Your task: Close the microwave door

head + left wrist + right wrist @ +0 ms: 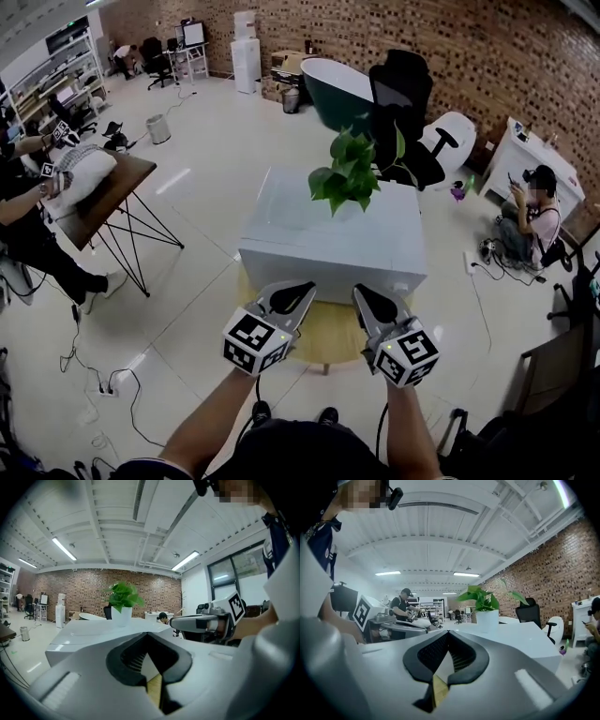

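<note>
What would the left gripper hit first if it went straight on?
Probably the near face of the microwave, just ahead of the left gripper; how much gap remains is hard to judge.

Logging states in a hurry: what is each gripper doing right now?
Left gripper: shut, holding nothing.
Right gripper: shut, holding nothing.

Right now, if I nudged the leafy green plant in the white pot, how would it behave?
Probably top-heavy: the leafy green plant spreads wider than its small white pot, so it may tip. It stands loose on the smooth top of the white box-shaped microwave, so it could also slide.
</note>
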`<state>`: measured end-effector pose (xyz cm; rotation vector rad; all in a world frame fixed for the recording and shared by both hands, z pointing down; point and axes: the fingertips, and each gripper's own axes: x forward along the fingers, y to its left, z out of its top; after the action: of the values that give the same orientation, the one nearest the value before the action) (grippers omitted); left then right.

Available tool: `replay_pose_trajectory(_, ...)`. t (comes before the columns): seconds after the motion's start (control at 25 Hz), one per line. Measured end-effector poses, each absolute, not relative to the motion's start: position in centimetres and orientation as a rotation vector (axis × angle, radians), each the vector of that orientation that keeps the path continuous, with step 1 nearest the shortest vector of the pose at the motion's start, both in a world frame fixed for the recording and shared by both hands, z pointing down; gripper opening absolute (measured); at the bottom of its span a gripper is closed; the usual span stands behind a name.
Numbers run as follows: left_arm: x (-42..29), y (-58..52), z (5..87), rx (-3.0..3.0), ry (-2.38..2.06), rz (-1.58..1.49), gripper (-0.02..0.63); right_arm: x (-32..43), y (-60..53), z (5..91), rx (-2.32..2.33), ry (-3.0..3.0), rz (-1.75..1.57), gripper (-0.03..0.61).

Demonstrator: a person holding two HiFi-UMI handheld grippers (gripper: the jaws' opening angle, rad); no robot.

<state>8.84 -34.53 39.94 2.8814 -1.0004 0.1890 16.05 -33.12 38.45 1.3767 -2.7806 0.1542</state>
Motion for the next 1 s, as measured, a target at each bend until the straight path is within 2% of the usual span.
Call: replay_pose_trajectory(1.0,5.8,-33.4,40.0,2.894,-0.931,0.152,0.011,11.3,-33.4,38.0,1.379,-2.731,0.104,0.000)
